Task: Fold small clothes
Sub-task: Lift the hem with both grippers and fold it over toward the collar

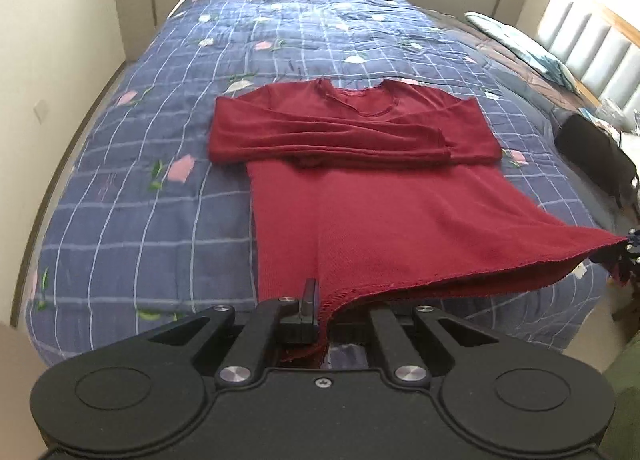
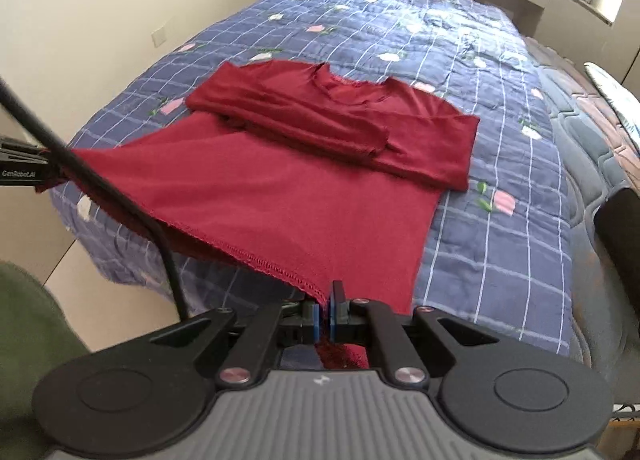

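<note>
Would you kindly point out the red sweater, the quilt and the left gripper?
red sweater (image 1: 380,211): left wrist view, on its body panel.
quilt (image 1: 140,211): left wrist view, on bare checked fabric.
left gripper (image 1: 320,316): left wrist view, between its fingers.

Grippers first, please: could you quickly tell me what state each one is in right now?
Left gripper: closed on the hem corner of the red sweater.
Right gripper: closed on the sweater's other hem corner.

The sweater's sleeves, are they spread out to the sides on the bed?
No. Both sleeves of the red sweater lie folded across its chest, one over the other, on the quilt.
</note>
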Demonstrator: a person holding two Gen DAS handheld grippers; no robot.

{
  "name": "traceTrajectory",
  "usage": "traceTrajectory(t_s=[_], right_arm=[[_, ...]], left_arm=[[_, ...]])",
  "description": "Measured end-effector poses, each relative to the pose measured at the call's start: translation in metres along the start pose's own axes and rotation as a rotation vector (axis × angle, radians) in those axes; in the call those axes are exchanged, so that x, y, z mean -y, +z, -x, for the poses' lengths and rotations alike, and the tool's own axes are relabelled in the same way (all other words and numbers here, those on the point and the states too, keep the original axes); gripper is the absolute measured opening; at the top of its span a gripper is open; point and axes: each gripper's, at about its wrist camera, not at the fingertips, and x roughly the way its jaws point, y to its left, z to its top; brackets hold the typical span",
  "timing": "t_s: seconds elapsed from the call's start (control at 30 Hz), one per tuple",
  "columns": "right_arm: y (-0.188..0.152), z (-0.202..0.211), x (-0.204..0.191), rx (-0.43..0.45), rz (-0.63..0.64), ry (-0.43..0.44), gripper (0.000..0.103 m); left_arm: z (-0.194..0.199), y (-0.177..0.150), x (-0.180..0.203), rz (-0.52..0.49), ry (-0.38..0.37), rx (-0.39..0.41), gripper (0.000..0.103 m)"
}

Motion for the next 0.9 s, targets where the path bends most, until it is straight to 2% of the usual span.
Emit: traceTrajectory(t_s=[0.17, 0.37, 0.53, 0.63, 0.73, 0.9], right_arm=[[0.028, -0.021, 0.015, 0.073, 0.041, -0.034, 0.006], [0.086, -0.074, 0.042, 0.165, 0.121, -0.064, 0.006], [0.140, -0.120, 0.076, 0.276, 0.186, -0.098, 0.006], [0.171, -0.149, 0.100, 0.301, 0.194, -0.088, 0.006], [0.198, -0.177, 0.118, 0.308, 0.204, -0.074, 0.006], [0.230, -0.224, 0.137, 0.280, 0.198, -0.024, 0.007]], left_arm=[[-0.017, 0.029, -0.009, 0.124, -0.007, 0.024, 0.004], [-0.066, 0.095, -0.010, 0.100, 0.033, 0.068, 0.005], [-0.111, 0.161, -0.016, 0.129, 0.048, 0.099, 0.005], [-0.138, 0.200, -0.023, 0.163, 0.051, 0.126, 0.005], [-0.164, 0.228, -0.024, 0.149, 0.077, 0.133, 0.005], [-0.211, 0.263, -0.032, 0.166, 0.118, 0.073, 0.005]])
